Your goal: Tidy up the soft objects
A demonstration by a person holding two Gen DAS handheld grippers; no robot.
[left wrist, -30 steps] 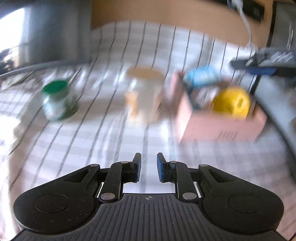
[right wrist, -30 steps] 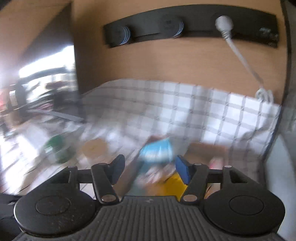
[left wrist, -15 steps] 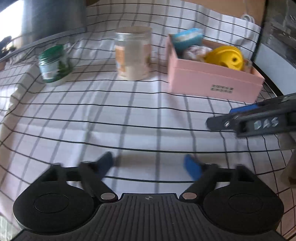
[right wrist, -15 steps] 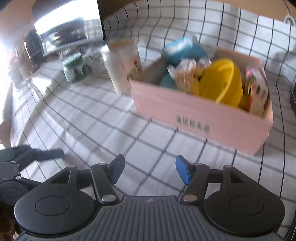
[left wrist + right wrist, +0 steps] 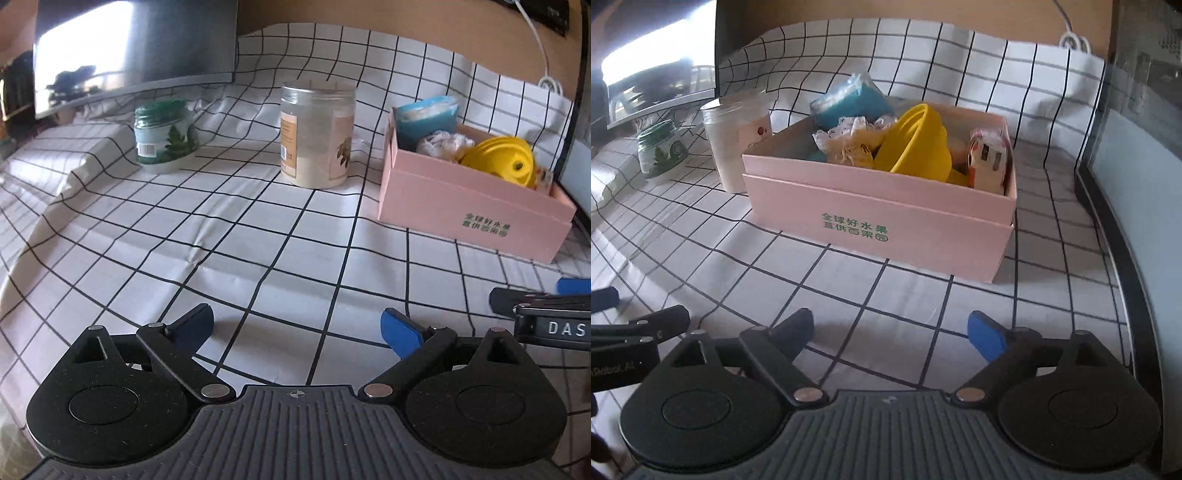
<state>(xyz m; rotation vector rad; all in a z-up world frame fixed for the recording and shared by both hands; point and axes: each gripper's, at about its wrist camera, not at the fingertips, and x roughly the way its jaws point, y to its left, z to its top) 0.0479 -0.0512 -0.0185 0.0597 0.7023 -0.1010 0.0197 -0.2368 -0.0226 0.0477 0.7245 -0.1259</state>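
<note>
A pink cardboard box (image 5: 879,218) stands on the checked cloth and also shows in the left wrist view (image 5: 472,210). It holds a blue packet (image 5: 849,101), a lacy cream bundle (image 5: 849,142), a yellow soft bowl-like object (image 5: 916,144) and a small red-and-white pack (image 5: 988,160). My left gripper (image 5: 297,326) is open and empty, low over the cloth, left of the box. My right gripper (image 5: 890,330) is open and empty, in front of the box.
A clear jar of pale powder (image 5: 317,134) and a green-lidded jar (image 5: 164,134) stand left of the box. A dark monitor (image 5: 129,48) is at the back left. A dark-framed panel (image 5: 1126,206) borders the right. The right gripper's tip (image 5: 543,314) shows in the left view.
My left gripper has opened wide from nearly shut and pulled back low over the cloth. My right gripper has dropped from above the box to just in front of it.
</note>
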